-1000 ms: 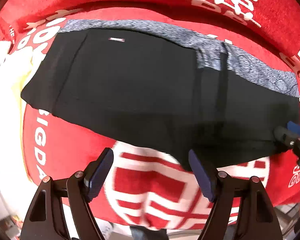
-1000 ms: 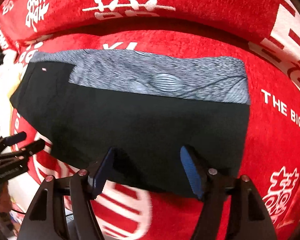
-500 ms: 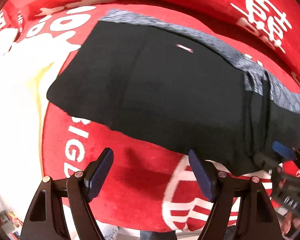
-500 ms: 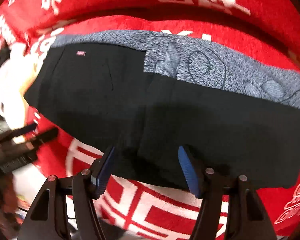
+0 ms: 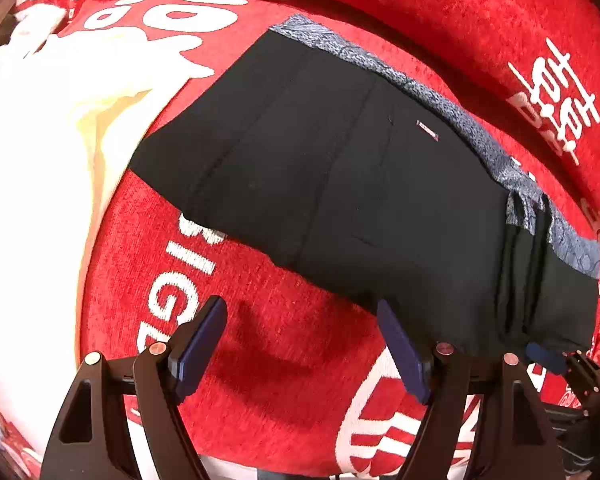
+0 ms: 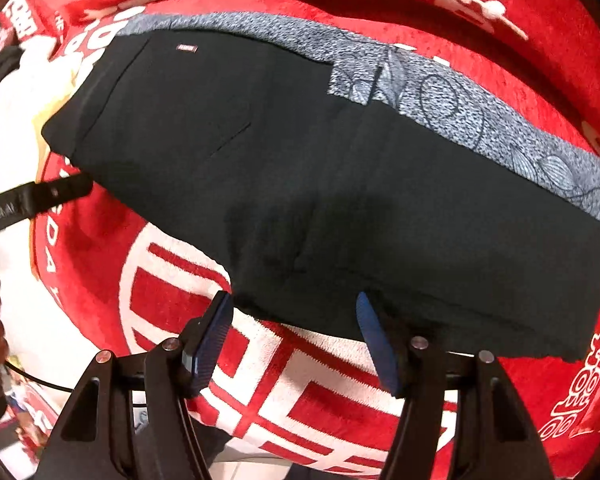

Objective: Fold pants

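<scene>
One red blanket (image 5: 300, 360) with white lettering, black pants (image 5: 340, 184) flat on it

Red cloth (image 5: 284, 364) under the pants: white letters "BIG" readable in left wrist view, rest cut off; "THE" partly readable at top left, large white Chinese-style characters at right edge and in right wrist view. Small pale tag (image 6: 187, 47) on black pants (image 6: 340, 184): print too small to read. Left gripper (image 6: 32, 200) arm shows partial white lettering, unreadable.
</scene>
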Tool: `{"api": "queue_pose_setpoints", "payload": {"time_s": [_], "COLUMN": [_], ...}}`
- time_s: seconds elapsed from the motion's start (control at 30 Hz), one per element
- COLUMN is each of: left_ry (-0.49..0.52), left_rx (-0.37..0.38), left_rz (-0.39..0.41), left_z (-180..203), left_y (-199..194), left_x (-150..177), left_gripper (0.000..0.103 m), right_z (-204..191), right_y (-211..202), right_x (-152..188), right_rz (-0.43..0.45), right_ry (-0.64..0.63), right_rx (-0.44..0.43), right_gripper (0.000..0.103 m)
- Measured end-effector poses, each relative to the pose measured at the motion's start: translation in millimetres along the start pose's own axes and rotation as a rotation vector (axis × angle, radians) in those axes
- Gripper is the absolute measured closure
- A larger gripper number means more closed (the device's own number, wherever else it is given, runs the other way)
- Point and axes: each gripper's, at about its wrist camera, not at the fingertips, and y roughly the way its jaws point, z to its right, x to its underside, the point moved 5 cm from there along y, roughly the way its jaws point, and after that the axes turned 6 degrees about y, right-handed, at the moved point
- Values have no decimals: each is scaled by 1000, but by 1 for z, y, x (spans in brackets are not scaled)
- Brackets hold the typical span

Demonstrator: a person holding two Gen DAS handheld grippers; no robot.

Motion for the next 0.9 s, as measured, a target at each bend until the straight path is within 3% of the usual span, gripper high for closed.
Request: {"api": "queue_pose_setpoints", "payload": {"time_s": [0.17, 0.27, 0.37, 0.57, 0.67, 0.9], "left_ry": [-26, -66, -127, -272, -329, -368], "left_rx": [13, 58, 136, 389, 477, 559], "left_rz": [11, 53, 93, 149, 189, 217], "left_z": [-13, -20, -31, -40, -49, -47], "left_y": [3, 2, 1, 8, 11, 2], "left_x": [-5, -11, -16, -20, -21, -42], "left_gripper": [25, 25, 25, 25, 25, 25], "right_z": [-1, 0, 2, 2, 0, 0], "right_y": [4, 6, 7, 10, 11, 14], "right_x": [-2, -2, -3, -4, -4, -4], "right_rz": [-7, -5, -4, -4, -3, 2], "right_ry": [-9, -15, -26, -27, -28, -21], "right_rx": [-5, -5, -3, -11, -12, -17], "right_gripper": [35, 35, 34, 33, 32, 32]}}
